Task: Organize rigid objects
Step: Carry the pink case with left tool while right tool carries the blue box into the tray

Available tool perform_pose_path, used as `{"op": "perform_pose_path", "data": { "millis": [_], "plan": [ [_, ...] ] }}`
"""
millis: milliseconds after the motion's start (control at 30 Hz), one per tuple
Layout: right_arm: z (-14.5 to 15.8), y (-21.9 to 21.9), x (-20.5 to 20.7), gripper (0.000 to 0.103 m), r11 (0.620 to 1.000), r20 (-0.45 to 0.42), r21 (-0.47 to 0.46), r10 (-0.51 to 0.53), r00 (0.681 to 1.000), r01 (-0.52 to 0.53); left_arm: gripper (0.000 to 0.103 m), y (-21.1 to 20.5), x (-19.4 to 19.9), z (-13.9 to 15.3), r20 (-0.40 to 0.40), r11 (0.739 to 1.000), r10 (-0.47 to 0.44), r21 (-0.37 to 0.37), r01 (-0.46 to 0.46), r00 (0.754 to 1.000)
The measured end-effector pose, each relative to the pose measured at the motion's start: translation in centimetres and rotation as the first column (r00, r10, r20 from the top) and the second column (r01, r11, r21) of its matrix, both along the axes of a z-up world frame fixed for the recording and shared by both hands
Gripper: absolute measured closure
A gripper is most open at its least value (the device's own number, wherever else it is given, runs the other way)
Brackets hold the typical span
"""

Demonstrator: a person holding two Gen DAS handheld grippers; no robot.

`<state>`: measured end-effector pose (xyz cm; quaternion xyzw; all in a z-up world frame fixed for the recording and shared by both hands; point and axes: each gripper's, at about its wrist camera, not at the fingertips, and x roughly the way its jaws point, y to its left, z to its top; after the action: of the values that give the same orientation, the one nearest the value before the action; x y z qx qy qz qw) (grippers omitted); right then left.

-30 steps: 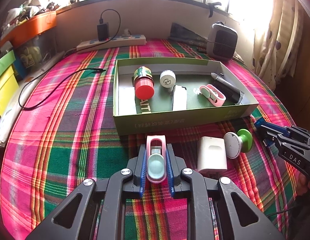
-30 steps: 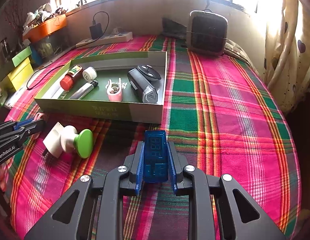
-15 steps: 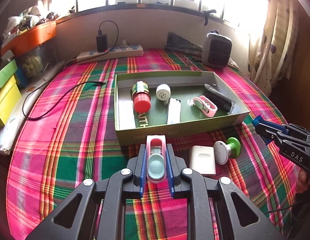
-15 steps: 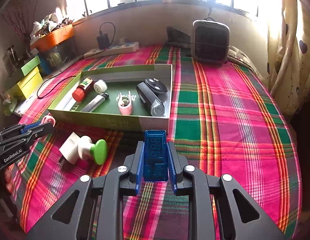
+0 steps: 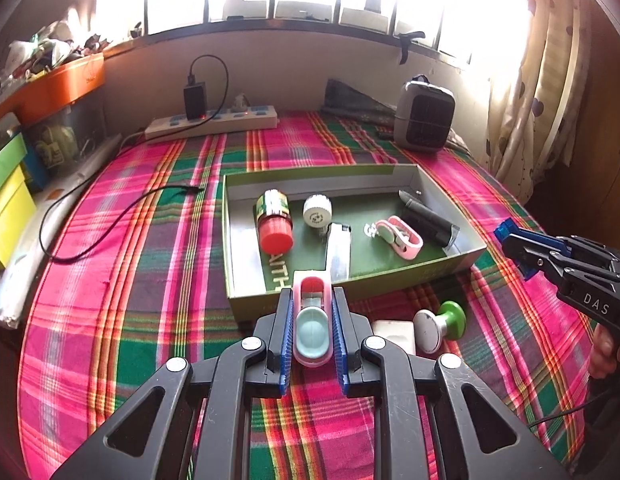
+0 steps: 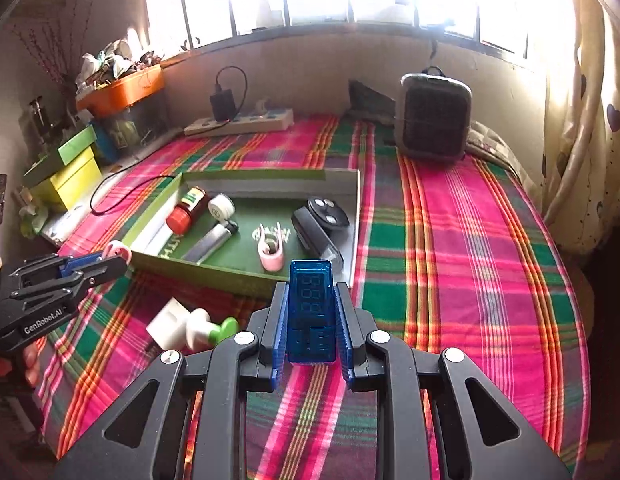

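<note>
Left gripper (image 5: 312,330) clenched on a pink clip with pale teal pad (image 5: 312,322), held above the plaid cloth (image 5: 142,280), its tip reaching over the near wall of the green box (image 5: 390,280) in the left wrist view. Right gripper (image 6: 312,320) clenched on a translucent blue digital meter (image 6: 312,312), digits facing up, above the cloth just short of the box's near right corner. On the cloth just beside the box's near wall: a white adapter block (image 5: 394,334) touching a white-and-green knob-shaped item (image 5: 442,320), lying on its side; what that item is, hard to tell. Inside the box, left to right: red-capped bottle (image 5: 274,220) lying with cap toward the camera, white round cap (image 5: 317,210), silver lighter (image 5: 337,250), a second pink clip (image 5: 398,236), a dark flashlight-like cylinder (image 5: 426,220) along the right wall. The right wrist view also shows a black two-button remote (image 6: 328,214) in the box's far right corner. A black cable (image 5: 110,220) lies on the cloth left of the box. Farther back, a power strip (image 5: 214,122) with a black charger (image 5: 195,100) plugged in, and a small grey heater (image 5: 424,114) to the right, near the curtain (image 5: 542,80). Yellow and green boxes (image 6: 66,176) sit off the left edge.
</note>
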<state>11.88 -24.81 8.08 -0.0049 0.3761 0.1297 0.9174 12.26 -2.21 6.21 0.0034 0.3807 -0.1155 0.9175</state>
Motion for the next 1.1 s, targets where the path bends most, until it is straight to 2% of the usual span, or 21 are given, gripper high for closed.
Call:
{"op": "perform_pose_path", "data": {
  "millis": [400,733,1100],
  "plan": [
    [1.1,0.9,3.3,0.08,0.998,-0.017,0.026,0.063,0.998,-0.062,0.086,-0.2,2.7,0.2,-0.011,0.999,-0.025,-0.02,0.025,1.0],
    [1.4,2.7,7.0,0.08,0.993,-0.05,0.022,0.118,0.992,-0.117,0.086,-0.8,5.3,0.0,-0.026,1.0,-0.031,-0.006,0.03,0.999],
    [-1.0,5.2,11.5,0.08,0.985,-0.135,0.024,0.17,0.976,-0.168,0.086,-1.7,7.8,-1.9,-0.08,0.999,-0.043,0.012,0.044,0.996]
  ]
}}
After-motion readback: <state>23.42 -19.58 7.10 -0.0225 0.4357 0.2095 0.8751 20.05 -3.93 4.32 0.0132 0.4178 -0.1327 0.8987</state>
